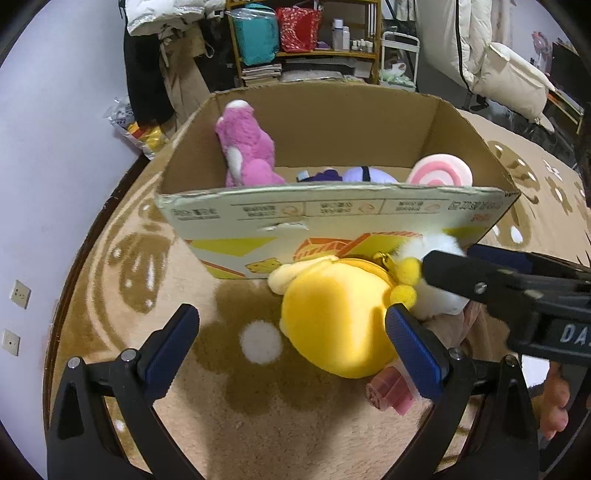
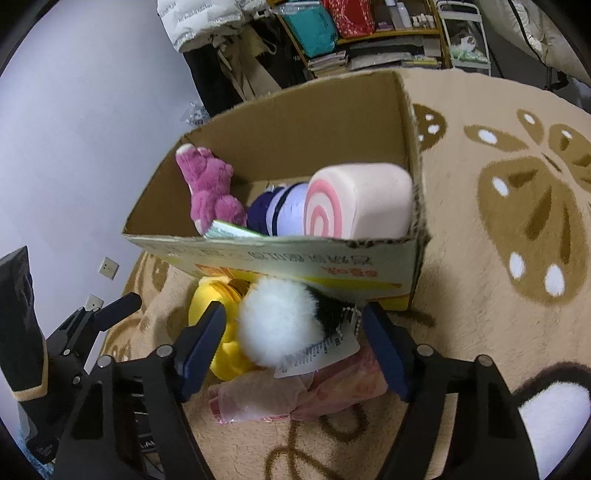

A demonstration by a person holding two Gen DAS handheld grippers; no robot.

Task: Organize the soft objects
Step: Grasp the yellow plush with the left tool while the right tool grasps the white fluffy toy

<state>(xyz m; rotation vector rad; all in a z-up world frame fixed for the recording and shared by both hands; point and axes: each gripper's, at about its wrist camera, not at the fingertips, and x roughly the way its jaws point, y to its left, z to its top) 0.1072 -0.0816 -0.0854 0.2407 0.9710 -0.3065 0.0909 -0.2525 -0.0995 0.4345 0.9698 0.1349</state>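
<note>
A cardboard box (image 1: 332, 218) stands on the rug and holds a pink plush bear (image 1: 245, 147), a purple plush (image 1: 364, 173) and a pink swirl-roll cushion (image 1: 439, 171); all show in the right wrist view too (image 2: 369, 199). In front of the box lie a yellow plush (image 1: 336, 317), a white fluffy plush (image 2: 277, 319) with a paper tag, and a pink wrapped soft item (image 2: 295, 395). My left gripper (image 1: 291, 347) is open, its right pad beside the yellow plush. My right gripper (image 2: 295, 339) is open around the white plush, not closed on it.
A beige rug with brown flower patterns (image 2: 517, 221) covers the floor. Behind the box are a shelf (image 1: 303, 40) with bags and bottles, hanging coats (image 1: 173, 22) and a snack bag (image 1: 136, 129). A wall (image 1: 44, 166) with sockets is left. A bare foot (image 1: 554, 402) is at right.
</note>
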